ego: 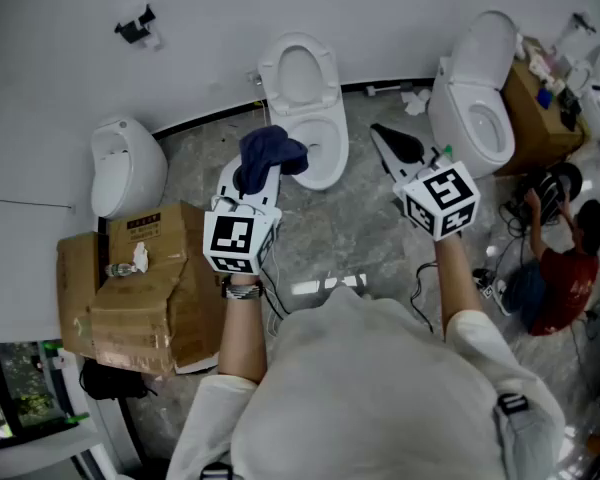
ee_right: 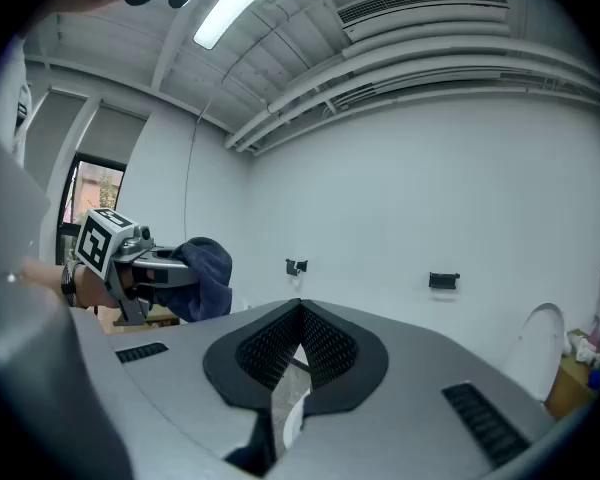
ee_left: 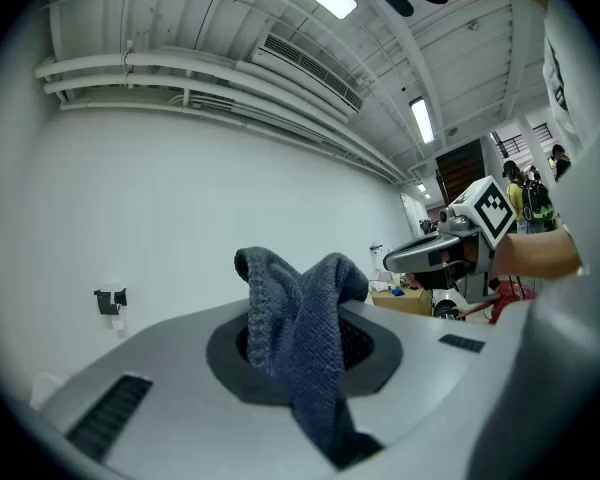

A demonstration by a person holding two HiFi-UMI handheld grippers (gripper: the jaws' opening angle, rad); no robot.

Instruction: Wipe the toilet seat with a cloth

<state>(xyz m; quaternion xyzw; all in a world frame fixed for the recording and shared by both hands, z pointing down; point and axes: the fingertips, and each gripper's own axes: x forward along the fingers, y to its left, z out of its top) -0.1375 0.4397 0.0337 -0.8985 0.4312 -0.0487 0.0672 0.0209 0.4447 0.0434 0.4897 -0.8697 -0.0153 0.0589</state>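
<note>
Left hand-held gripper (ego: 252,182) level, clamped on cloth (ego: 272,153), right hand-held gripper (ego: 382,136) level, jaws closed

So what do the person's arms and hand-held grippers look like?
The left hand-held gripper and right hand-held gripper have pale grey shells, black textured pads and a white cube with black square markers. The person wears a pale top, forearms bare, and a band on the left wrist.

dk blue knit cloth (ee_left: 305,343), bunched, pinched in L tongs (ego: 266,171), just short of white toilet (ego: 327,160)
</note>
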